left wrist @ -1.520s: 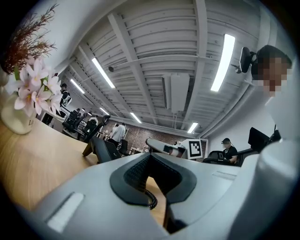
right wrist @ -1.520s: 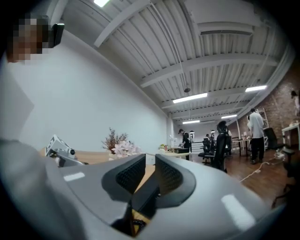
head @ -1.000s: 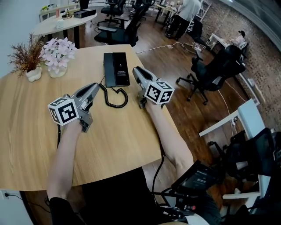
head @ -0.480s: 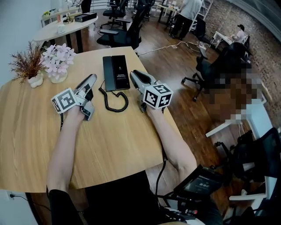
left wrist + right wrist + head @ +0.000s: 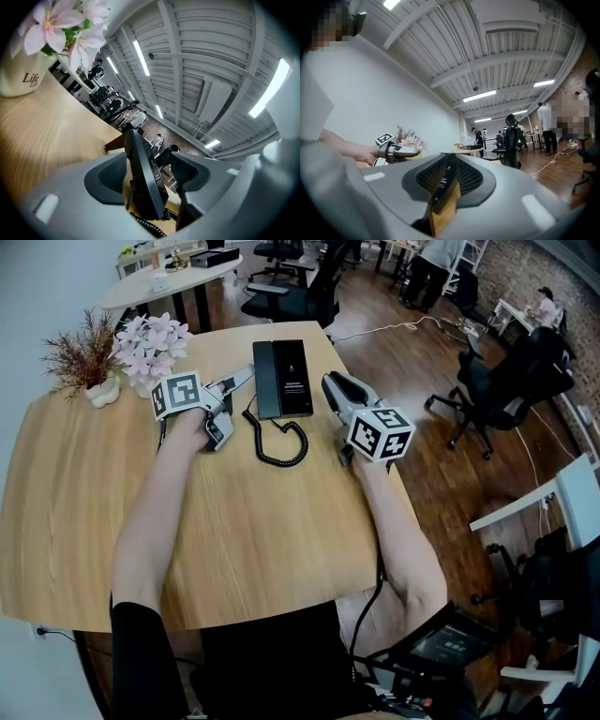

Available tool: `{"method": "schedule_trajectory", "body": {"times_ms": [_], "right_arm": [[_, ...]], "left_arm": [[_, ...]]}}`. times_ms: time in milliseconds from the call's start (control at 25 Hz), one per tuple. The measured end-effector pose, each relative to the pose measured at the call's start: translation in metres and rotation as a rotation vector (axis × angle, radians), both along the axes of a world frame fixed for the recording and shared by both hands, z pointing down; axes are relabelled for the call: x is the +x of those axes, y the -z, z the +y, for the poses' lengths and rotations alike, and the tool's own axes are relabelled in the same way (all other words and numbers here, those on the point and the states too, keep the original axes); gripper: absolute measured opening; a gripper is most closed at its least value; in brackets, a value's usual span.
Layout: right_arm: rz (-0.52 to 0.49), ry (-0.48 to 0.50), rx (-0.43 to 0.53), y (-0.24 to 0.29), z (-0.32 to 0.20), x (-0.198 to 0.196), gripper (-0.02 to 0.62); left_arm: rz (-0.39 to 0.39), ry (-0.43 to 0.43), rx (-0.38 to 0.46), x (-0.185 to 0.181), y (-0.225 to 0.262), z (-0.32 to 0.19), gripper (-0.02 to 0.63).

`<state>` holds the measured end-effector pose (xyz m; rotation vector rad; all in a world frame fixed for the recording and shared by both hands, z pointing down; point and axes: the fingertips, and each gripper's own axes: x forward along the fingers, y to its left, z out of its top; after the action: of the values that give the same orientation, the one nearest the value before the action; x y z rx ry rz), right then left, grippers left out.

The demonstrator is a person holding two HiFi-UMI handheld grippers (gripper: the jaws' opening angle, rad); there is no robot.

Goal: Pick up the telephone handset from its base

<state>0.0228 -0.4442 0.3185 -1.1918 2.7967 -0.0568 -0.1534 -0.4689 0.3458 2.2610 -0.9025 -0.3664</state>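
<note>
Your left claw, jaws wide, sits just left of the telephone handset, which lies on its base at the counter's upper centre with its long axis running up-frame. Your right claw is pinched together and sits farther away.

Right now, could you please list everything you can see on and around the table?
table: one, light wood, in front of the person.
telephone: one, black, far middle of the table, handset on its base.
coiled cord: one, black, on the table just nearer than the telephone.
flowers: one bunch, pink, in a white vase, far left.
dried plant: one, reddish brown, white pot, left of the flowers.
second table: one, pale, behind.
office chairs: several, black, on the wooden floor.
people: a few, far back.
left gripper: one, grey, jaws apart at the telephone's left edge.
right gripper: one, grey, jaws together, right of the telephone.
</note>
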Motion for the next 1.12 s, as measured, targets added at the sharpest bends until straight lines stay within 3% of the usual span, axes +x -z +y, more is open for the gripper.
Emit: {"method": "schedule_trajectory", "body": {"times_ms": [280,520,800,960,1080,1120], "right_arm": [[0.021,0.017,0.004,-0.002,0.002,-0.008,0.066],[0.024,0.021,0.008,-0.002,0.001,-0.01,0.066],[0.038,0.029,0.013,-0.003,0.002,-0.014,0.066],[0.044,0.034,0.014,-0.004,0.002,-0.015,0.066],[0.052,0.036,0.015,-0.005,0.003,-0.016,0.066],[0.054,0.037,0.016,-0.005,0.003,-0.016,0.066]], "left_arm": [[-0.038,-0.051,-0.128,0.012,-0.012,-0.025,0.282],[-0.059,-0.056,-0.291,0.014,-0.028,-0.041,0.282],[-0.117,-0.125,-0.275,0.03,-0.031,-0.037,0.249],[-0.114,-0.117,-0.289,0.027,-0.033,-0.036,0.169],[-0.096,-0.124,-0.291,0.028,-0.033,-0.034,0.146],[-0.086,-0.129,-0.287,0.029,-0.031,-0.034,0.103]]}}
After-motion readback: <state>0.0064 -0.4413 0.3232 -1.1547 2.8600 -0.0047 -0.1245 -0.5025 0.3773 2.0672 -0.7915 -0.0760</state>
